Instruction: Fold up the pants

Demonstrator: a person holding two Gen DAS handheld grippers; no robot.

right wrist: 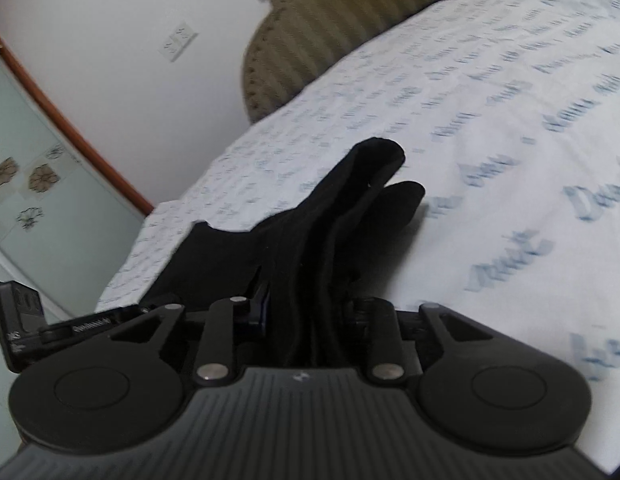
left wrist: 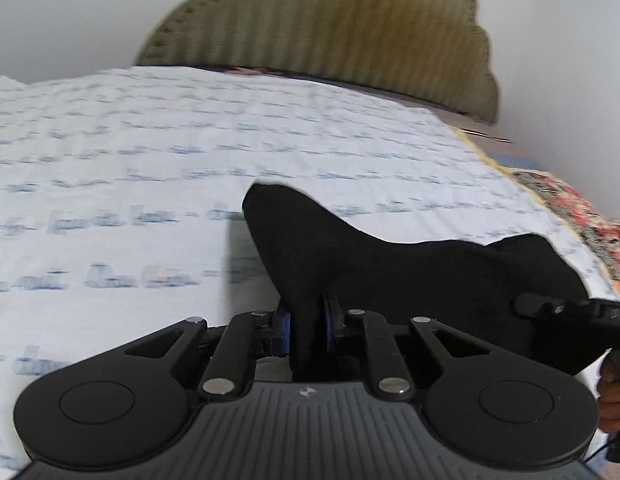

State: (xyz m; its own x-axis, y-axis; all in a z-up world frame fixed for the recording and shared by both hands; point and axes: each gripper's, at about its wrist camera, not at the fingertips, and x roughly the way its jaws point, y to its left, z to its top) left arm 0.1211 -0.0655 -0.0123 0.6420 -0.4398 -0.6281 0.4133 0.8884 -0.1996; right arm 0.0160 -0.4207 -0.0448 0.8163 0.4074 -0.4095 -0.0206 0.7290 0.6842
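1. Left tool (left wrist: 305, 326) is clamped on a bunch of the black pants (left wrist: 390, 272); cloth runs straight down between the blue pads (left wrist: 285, 330).
2. Right tool (right wrist: 310, 312) is also clenched on the pants (right wrist: 330, 232), with a thicker gathered wad of several layers between its fingers.
3. Your two grips look like they sit along one edge of the garment, judging by the right tool (left wrist: 566, 312) showing at the right of the left wrist view, with cloth spanning between.
4. Likely reason: holding two points keeps that edge taut so you can carry it over and lay a fold flat.
5. Relative to each tool, the pants start in the jaws and extend to the far side, drooping toward the bed sheet (left wrist: 149, 160).
6. Loose ends stick up past the tools; whether they touch the sheet is unclear.
7. Both views are blurred, so expect the cloth to swing.
8. Headboard (left wrist: 330, 28) sits at the far end, well apart from the pants.
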